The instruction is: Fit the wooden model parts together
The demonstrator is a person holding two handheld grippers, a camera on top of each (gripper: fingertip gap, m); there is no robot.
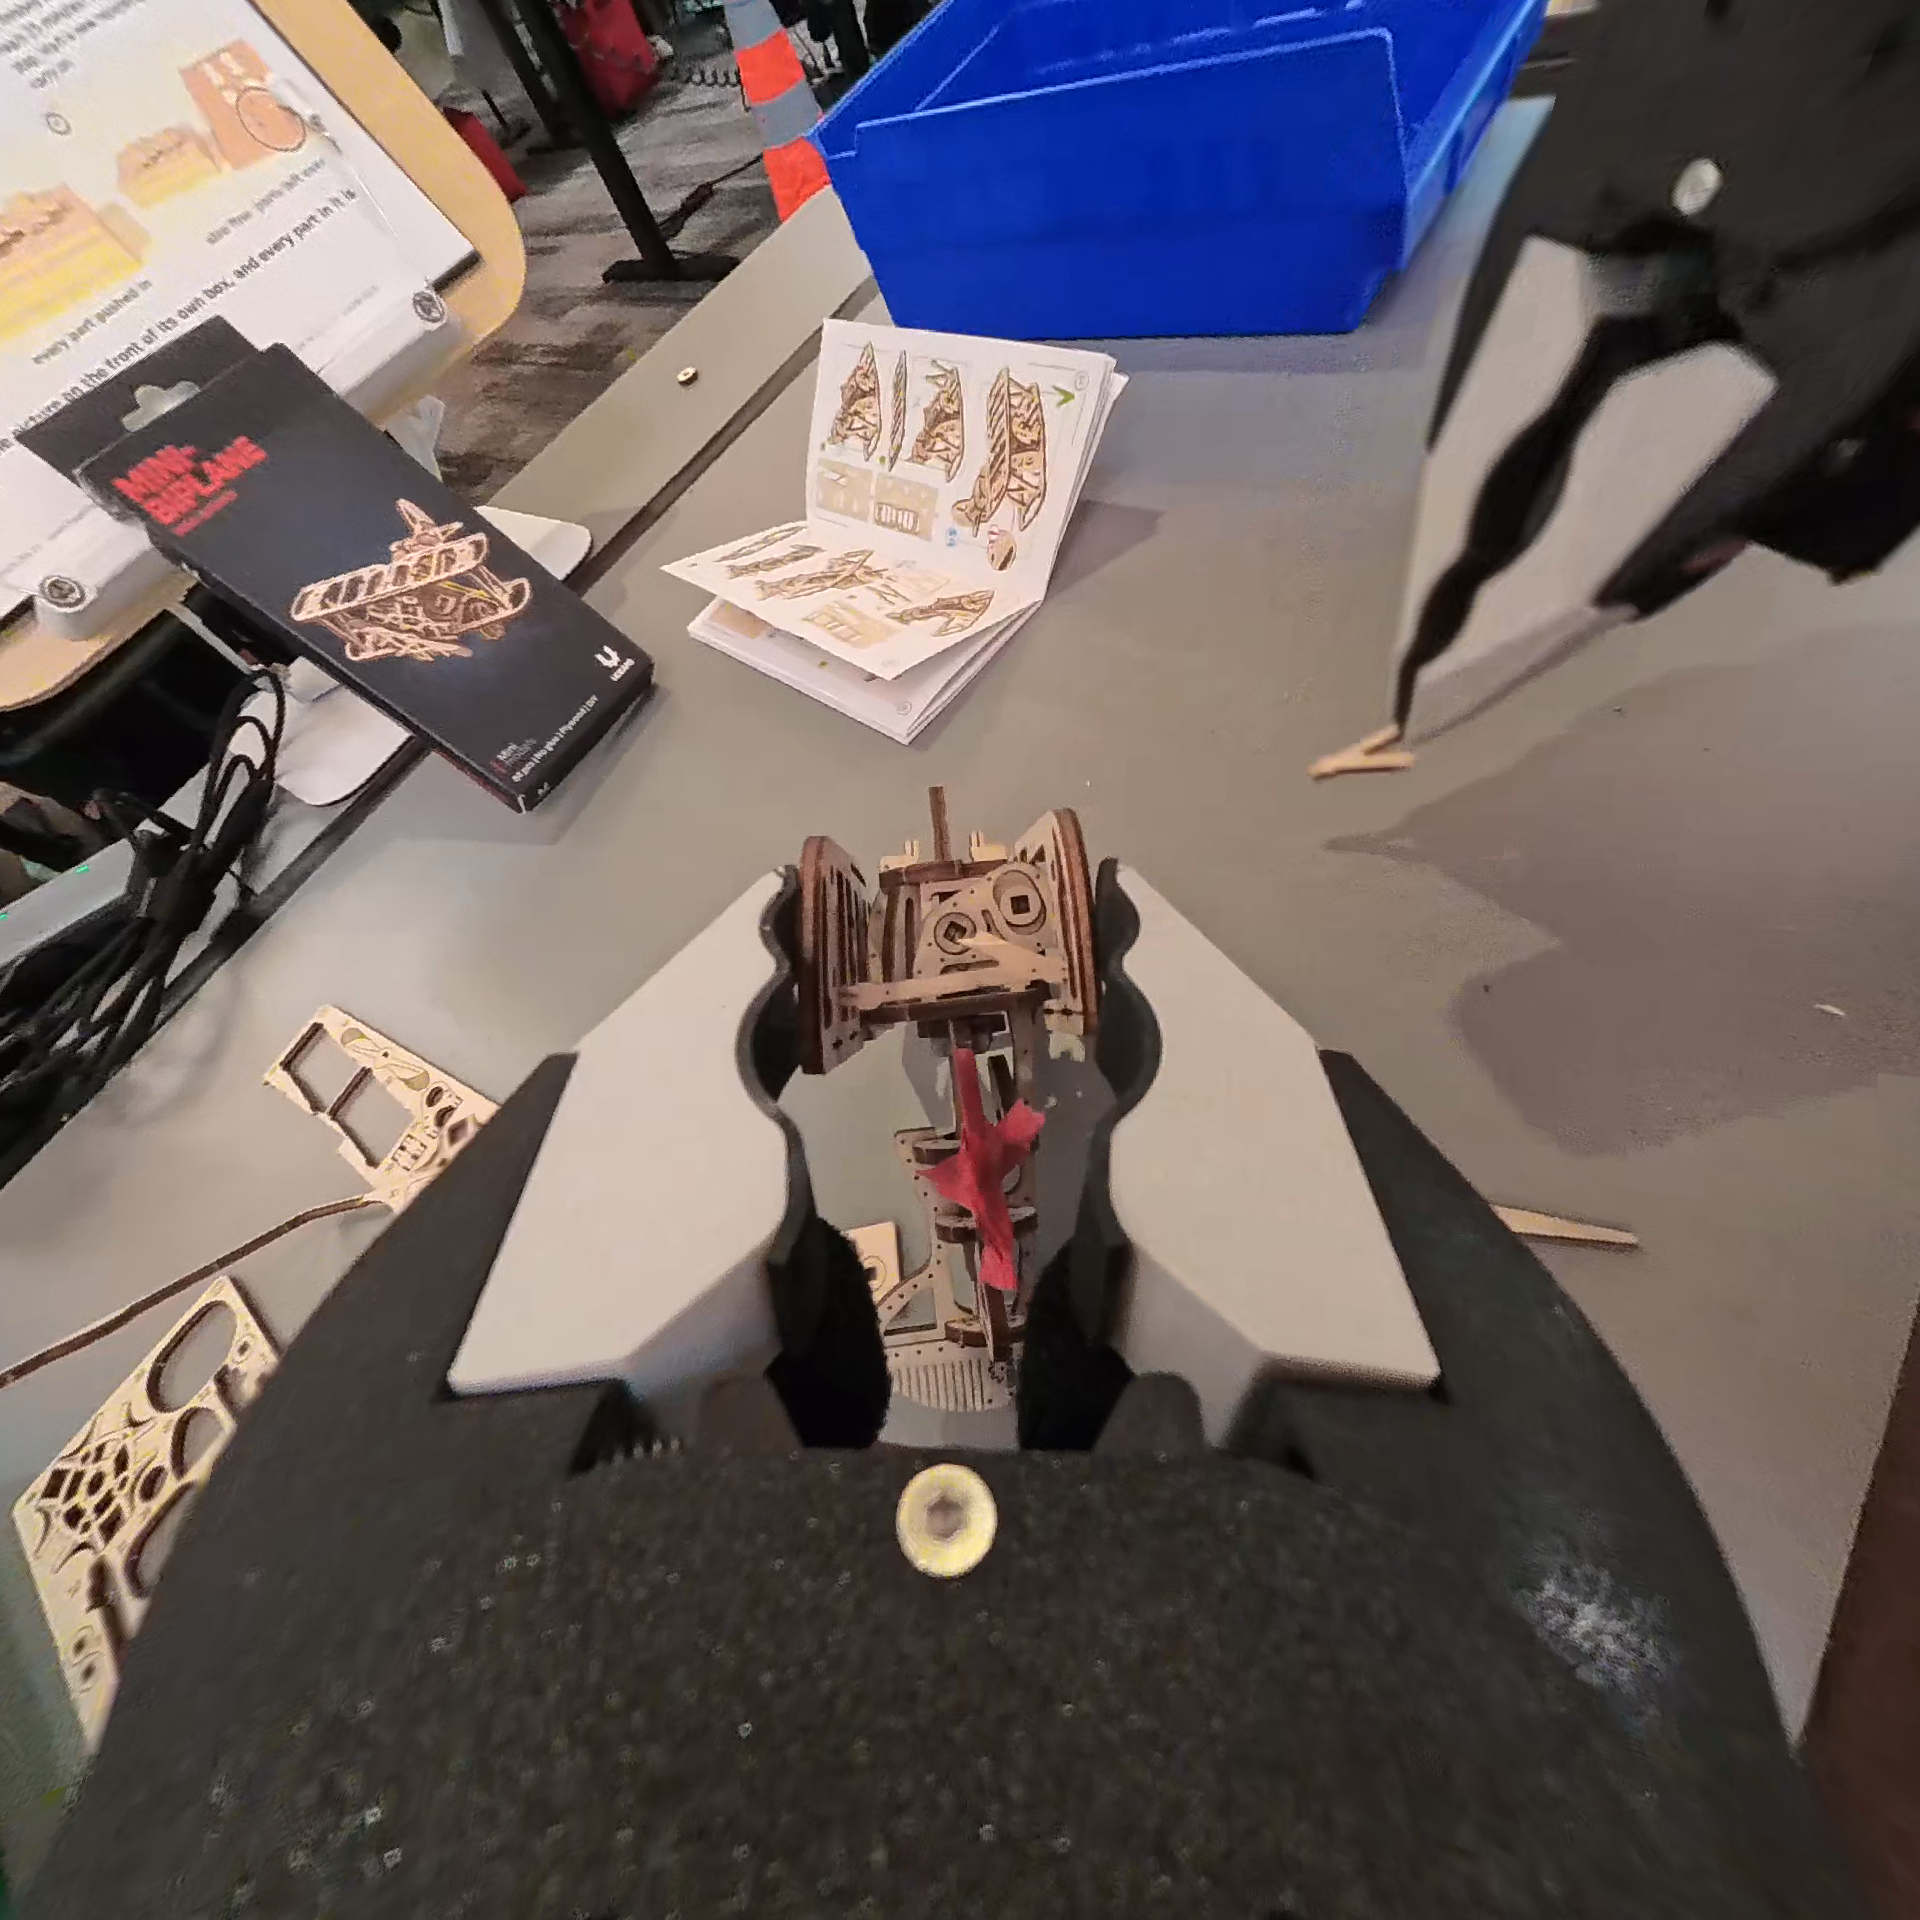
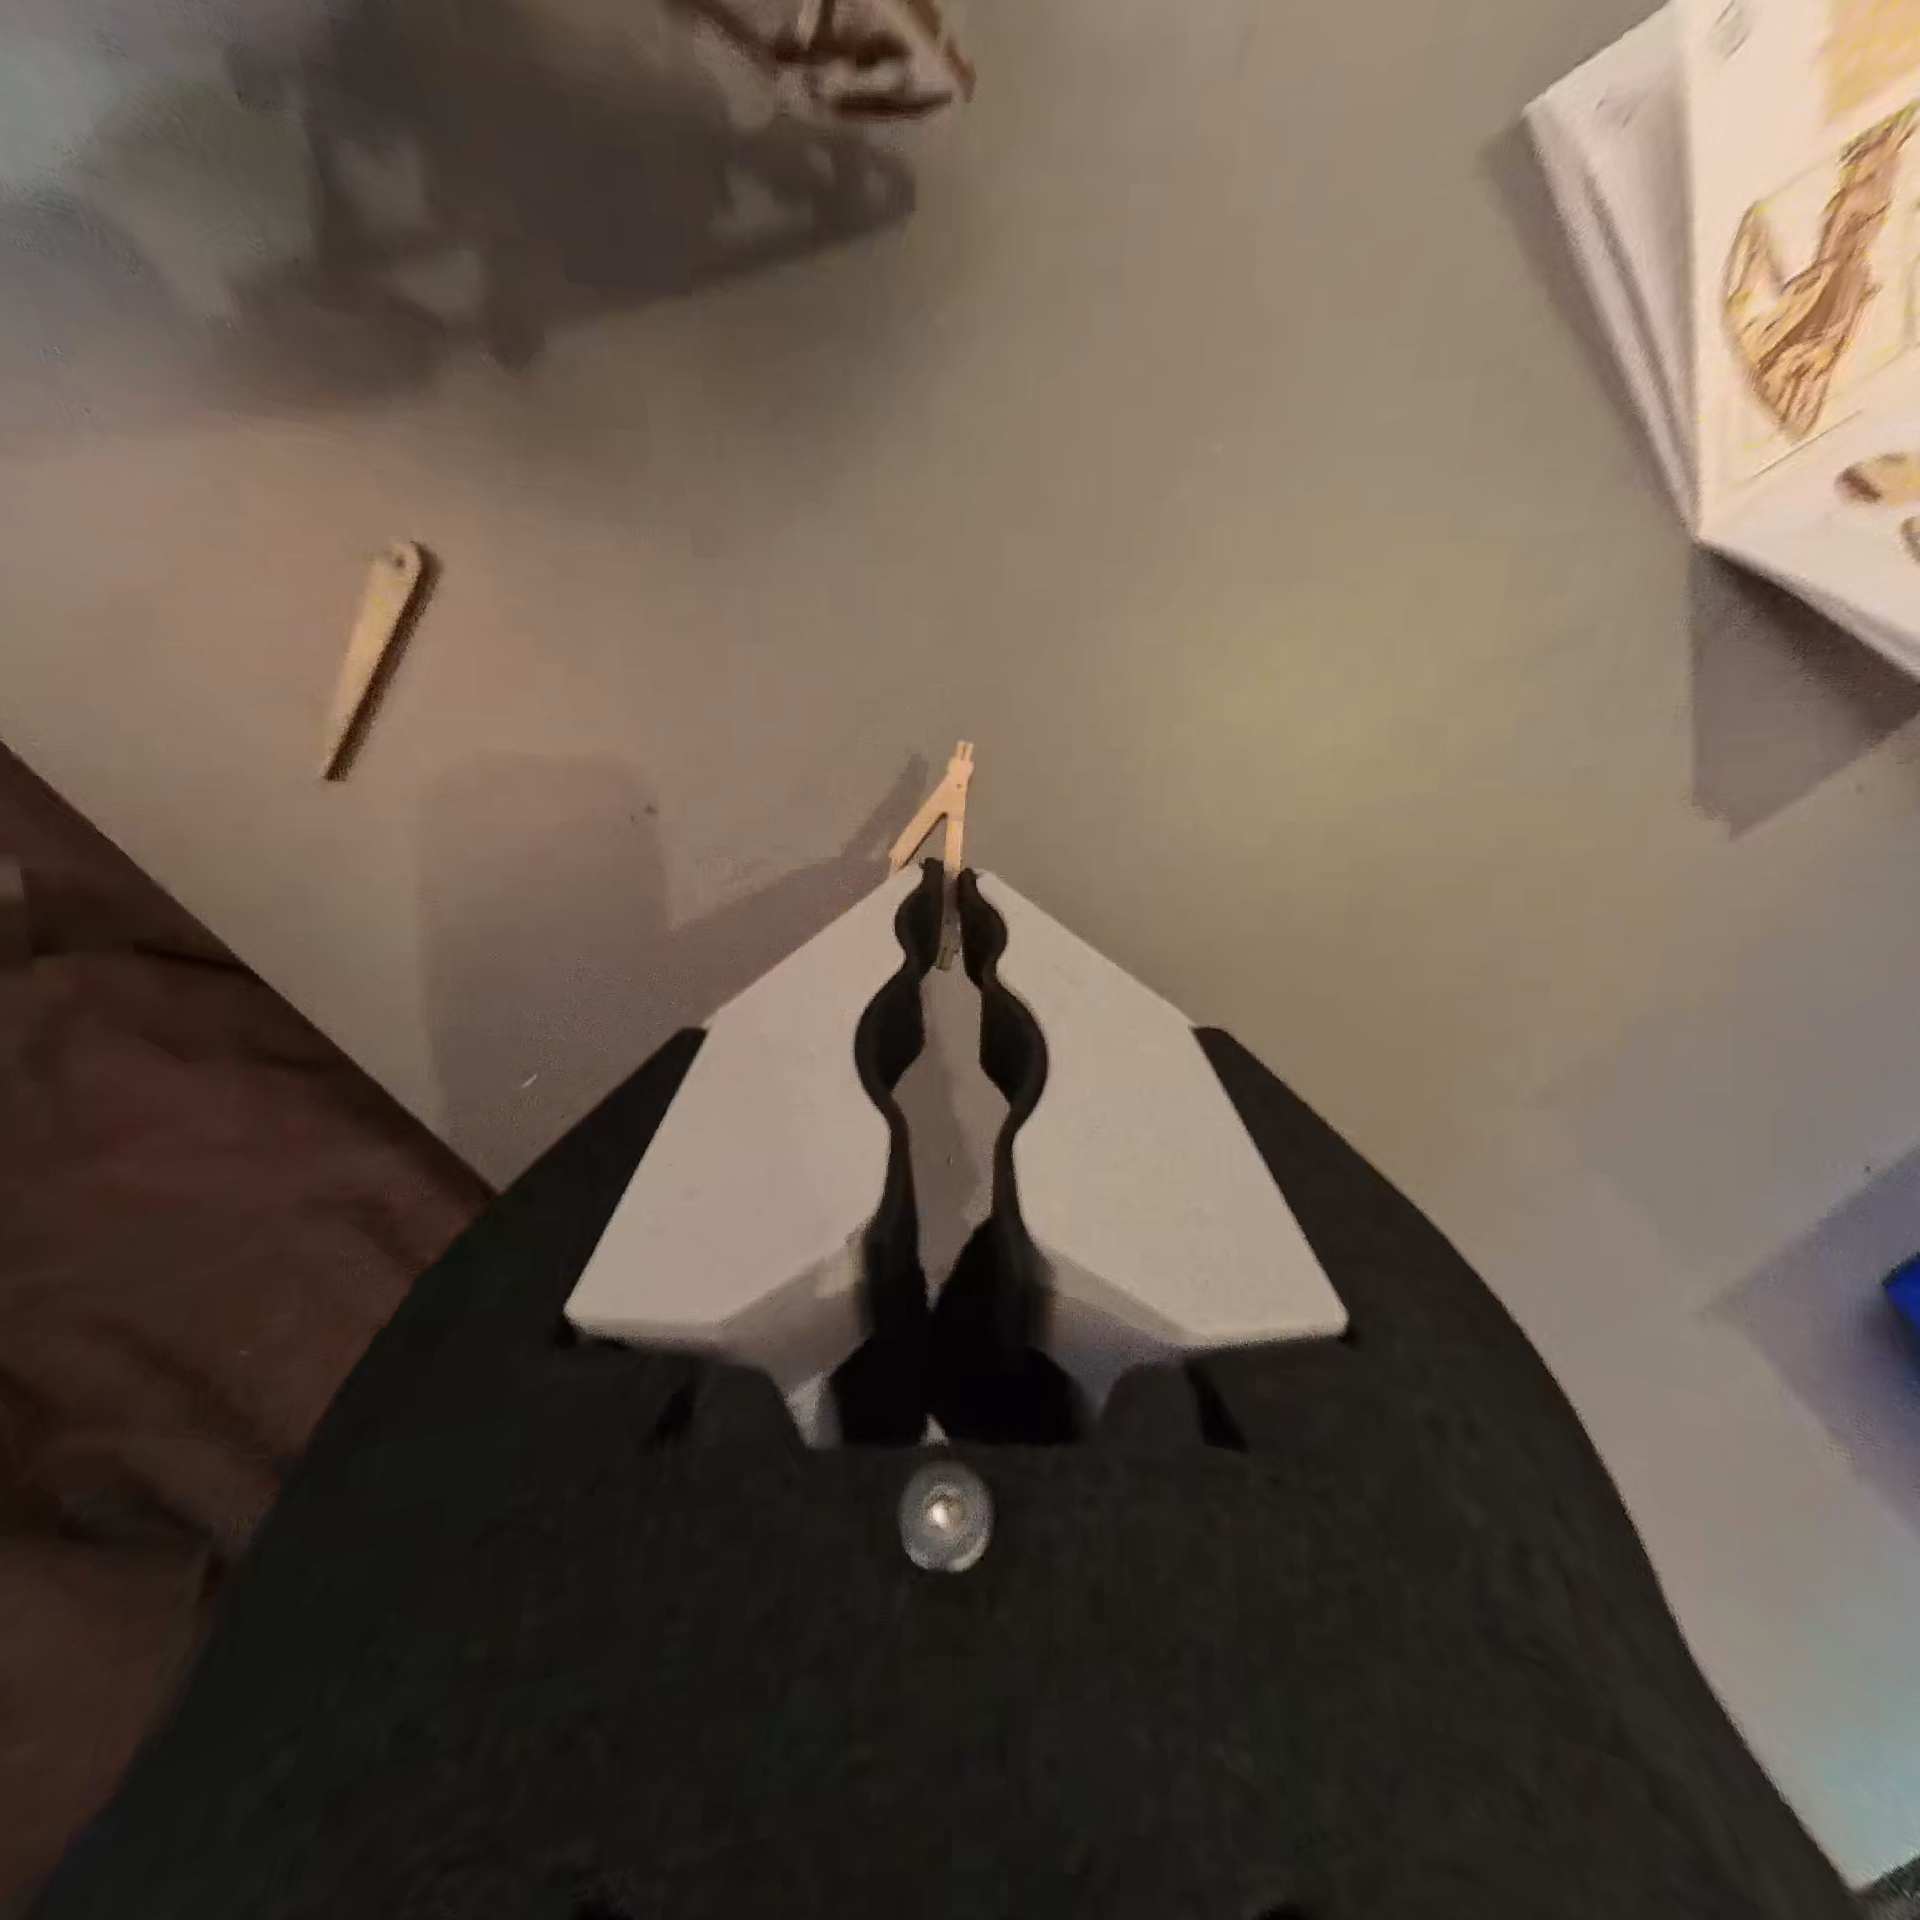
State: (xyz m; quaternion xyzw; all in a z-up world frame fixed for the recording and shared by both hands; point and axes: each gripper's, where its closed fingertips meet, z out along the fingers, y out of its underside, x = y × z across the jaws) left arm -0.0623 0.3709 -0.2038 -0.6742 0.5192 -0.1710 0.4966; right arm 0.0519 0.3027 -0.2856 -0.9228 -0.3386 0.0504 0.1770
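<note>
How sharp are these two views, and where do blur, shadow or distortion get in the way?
Left wrist view: the wooden model is sharp, the right gripper is smeared, and wide-angle bending curves the blue bin. Right wrist view: soft overall, its top-left corner badly blurred, though the small forked piece reads clearly; shadows fall left on the table.

The bin (image 1: 1143, 177) was bright blue, the table (image 1: 1351, 987) plain grey, the box (image 1: 364, 582) black, the paper scrap (image 1: 987, 1153) red.

Grey table (image 1: 1247, 831): blue bin (image 1: 1143, 177), open booklet (image 1: 904, 540), black box (image 1: 374, 582), cut-out wooden sheets (image 1: 384, 1101), loose wooden strip (image 2: 374, 655)
</note>
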